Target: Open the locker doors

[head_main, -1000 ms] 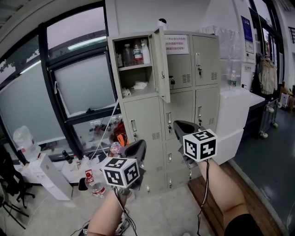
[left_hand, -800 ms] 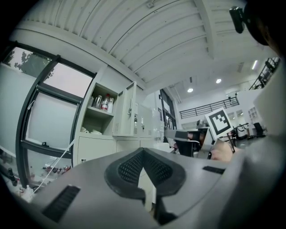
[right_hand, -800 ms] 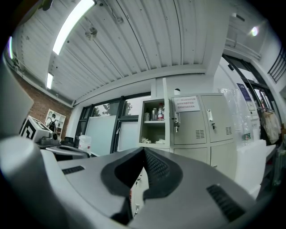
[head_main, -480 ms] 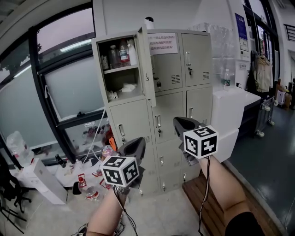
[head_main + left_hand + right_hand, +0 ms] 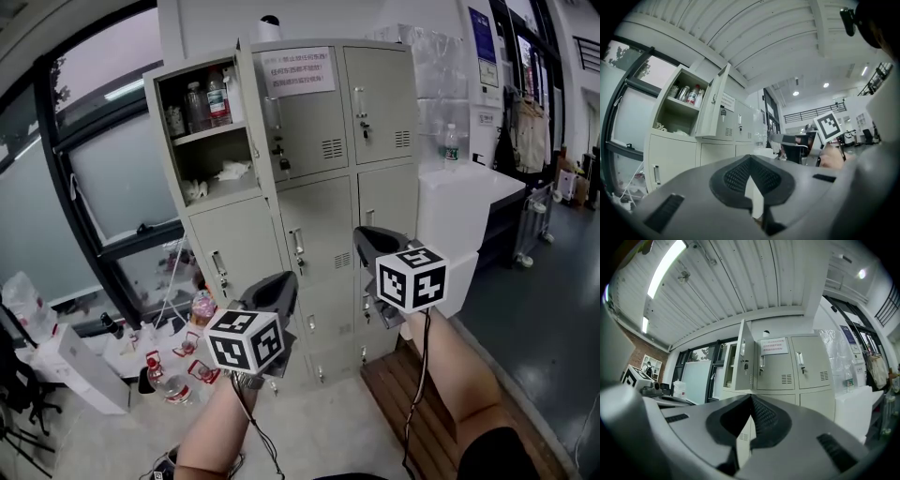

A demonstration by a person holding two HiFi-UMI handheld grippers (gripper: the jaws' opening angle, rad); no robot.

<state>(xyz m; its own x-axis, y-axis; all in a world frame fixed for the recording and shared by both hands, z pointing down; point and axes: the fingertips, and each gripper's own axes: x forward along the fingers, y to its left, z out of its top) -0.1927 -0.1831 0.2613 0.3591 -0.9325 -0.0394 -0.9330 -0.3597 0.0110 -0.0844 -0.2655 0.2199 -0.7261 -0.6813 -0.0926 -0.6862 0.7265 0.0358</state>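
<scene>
Grey steel lockers [image 5: 323, 202] stand against the wall ahead, well apart from both tongs.
The top-left door [image 5: 253, 117] already hangs open, showing bottles [image 5: 208, 98] on its shelf. Every other door in view is closed, so most of the task seems left to do. The left tongs [image 5: 278, 287] and right tongs [image 5: 371, 242] are held level and side by side, pointing at the lower doors. This is probably a carrying pose for the approach, since nothing is within reach. In each gripper view the pads meet at their tips with nothing between them: both tongs are fully closed, hold nothing and touch nothing. They would need to part before taking a handle [image 5: 298, 242].
</scene>
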